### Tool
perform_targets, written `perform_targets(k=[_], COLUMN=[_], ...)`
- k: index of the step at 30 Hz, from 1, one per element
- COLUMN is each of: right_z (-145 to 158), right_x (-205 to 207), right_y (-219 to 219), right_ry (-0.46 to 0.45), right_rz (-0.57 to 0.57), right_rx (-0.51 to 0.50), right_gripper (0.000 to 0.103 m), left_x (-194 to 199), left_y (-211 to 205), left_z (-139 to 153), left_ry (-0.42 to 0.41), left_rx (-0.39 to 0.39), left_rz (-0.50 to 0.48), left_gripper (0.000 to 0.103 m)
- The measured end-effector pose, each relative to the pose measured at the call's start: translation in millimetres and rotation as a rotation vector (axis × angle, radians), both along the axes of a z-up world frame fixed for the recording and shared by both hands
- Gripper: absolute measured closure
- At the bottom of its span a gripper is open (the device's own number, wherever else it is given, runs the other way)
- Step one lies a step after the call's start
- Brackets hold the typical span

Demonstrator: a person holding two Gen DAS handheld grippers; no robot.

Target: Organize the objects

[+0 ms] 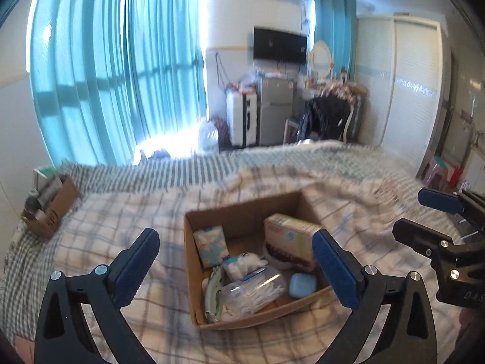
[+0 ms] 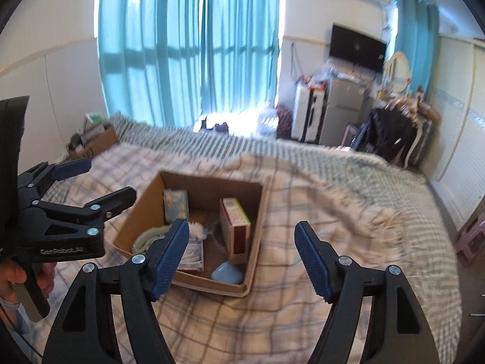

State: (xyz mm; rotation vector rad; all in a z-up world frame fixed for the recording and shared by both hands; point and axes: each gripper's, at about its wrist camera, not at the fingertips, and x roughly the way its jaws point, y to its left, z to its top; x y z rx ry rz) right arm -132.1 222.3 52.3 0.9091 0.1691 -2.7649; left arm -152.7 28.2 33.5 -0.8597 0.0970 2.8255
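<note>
An open cardboard box (image 1: 194,261) sits on the plaid bed cover, also in the right wrist view (image 2: 257,221). It holds a tan carton (image 1: 289,236), a blue-patterned tissue pack (image 1: 210,244), a clear tub of cotton swabs (image 1: 257,292), a pale blue case (image 1: 301,285) and a white cloth item (image 1: 245,262). My left gripper (image 1: 239,261) is open and empty, held above the box's near side. My right gripper (image 2: 242,254) is open and empty, over the box's near right corner. It appears in the left wrist view (image 1: 415,212) at the right.
A second cardboard box (image 1: 51,209) with items stands at the bed's far left corner. Beyond the bed are teal curtains (image 1: 121,69), a white suitcase (image 1: 241,118), a small fridge (image 1: 275,109), a chair with dark clothes (image 1: 329,118) and a wardrobe (image 1: 409,85).
</note>
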Motion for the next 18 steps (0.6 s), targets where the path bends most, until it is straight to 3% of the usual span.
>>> perform_targets(k=[5,10,11,14,18], right_z=[53.2,83.9,87.2,90.1,71.6], right_x=[50.0,80.7,86.2,103.5,117.0], right_y=[8.3,16.3,18.6,26.0,26.3], right_ry=[0.097,0.172,0.188,0.239,0.259], right_rz=[-0.036,-0.081,-0.100,-0.129,-0.124], right_rx=[-0.005,-0.004,-0.010,-0.066,-0.127], right_gripper=[0.015,0.006,0.001,0.000,0.000], left_x=[47.4,86.1,93.3,110.7,120.2], left_y=[-1.8,-5.3,-5.6,-8.8,-13.8], left_z=[51.6,77.8,79.8,74.5,44.8], left_ry=[0.101,0.170,0.184,0.231,0.228], left_rx=[0.044,0.079,0.088,0.117,0.132], left_rz=[0.007,0.040,0.040,0.050,0.099], left_gripper=[0.000,0.000,0.000,0.000,0.000])
